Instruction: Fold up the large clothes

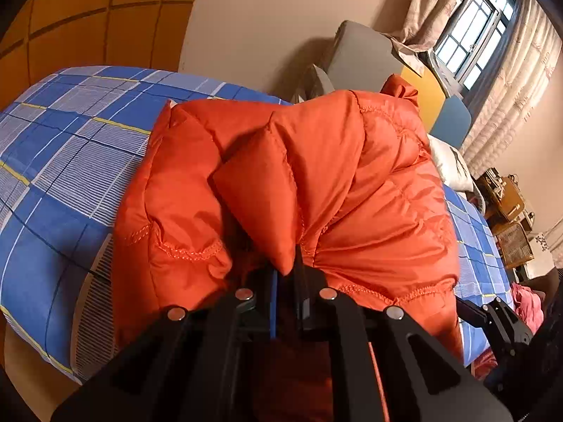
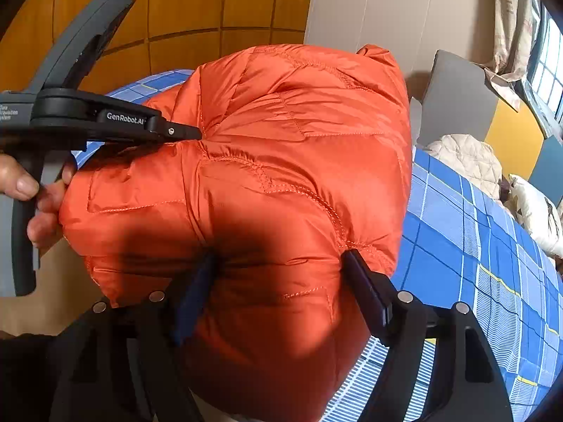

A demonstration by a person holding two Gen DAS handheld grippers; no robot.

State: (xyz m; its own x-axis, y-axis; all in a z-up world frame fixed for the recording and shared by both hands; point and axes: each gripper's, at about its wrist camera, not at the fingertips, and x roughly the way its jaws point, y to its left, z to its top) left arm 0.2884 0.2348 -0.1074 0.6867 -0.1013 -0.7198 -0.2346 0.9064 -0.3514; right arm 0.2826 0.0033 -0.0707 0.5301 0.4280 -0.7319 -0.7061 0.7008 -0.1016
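Checked bed [image 1: 52, 161], left gripper [image 1: 286, 267] pinching orange jacket [image 1: 352, 176], right gripper [image 2: 281, 267] clasping its bulk

The puffed orange jacket [image 2: 281, 183] fills the space ahead of both my grippers, blocking any straight path. Bare blue checked bedspread [image 1: 67, 161] lies open to its left and right. Far right, pillows [image 2: 538, 211] and, I think, a headboard close the way.
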